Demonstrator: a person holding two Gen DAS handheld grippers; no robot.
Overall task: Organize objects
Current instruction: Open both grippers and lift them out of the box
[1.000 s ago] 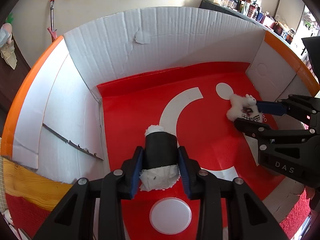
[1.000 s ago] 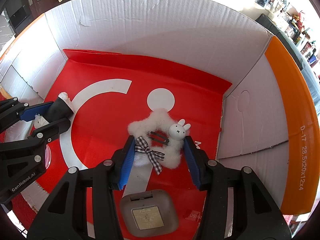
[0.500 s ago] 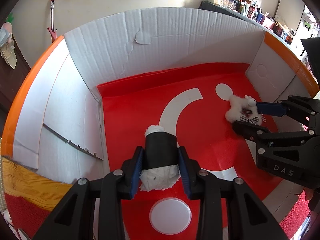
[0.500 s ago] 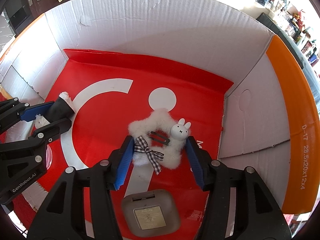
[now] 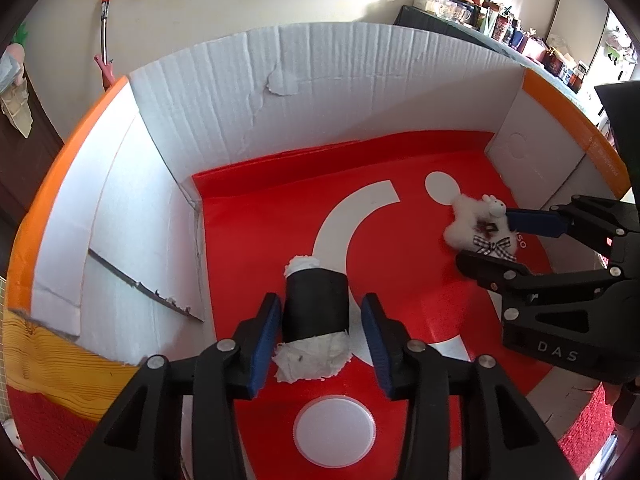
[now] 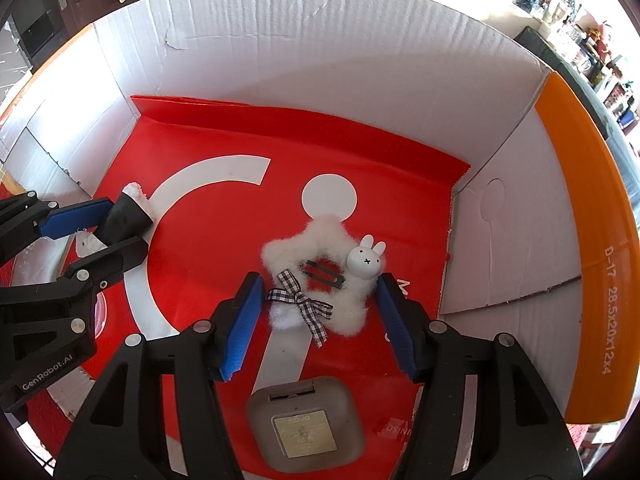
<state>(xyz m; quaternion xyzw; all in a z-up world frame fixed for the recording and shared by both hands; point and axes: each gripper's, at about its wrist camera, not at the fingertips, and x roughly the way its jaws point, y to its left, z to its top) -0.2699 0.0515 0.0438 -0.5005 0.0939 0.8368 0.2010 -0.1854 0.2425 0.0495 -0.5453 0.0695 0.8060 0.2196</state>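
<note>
Inside a cardboard box (image 5: 360, 92), left tongs (image 5: 320, 340) are opening off a black roll (image 5: 314, 304); right tongs (image 6: 320, 320) are opening around a fluffy star (image 6: 320, 280).

The right gripper (image 6: 318, 320) points down into a cardboard box (image 6: 320, 56) lined with a red sheet (image 6: 224, 136). Its jaws have just been opening; the fluffy white star clip (image 6: 320, 280) lies between them, with clear gaps to both pads. A grey square case (image 6: 306, 424) lies just below. At left, the left gripper (image 6: 108, 226) straddles a black roll (image 6: 126, 218).
</note>
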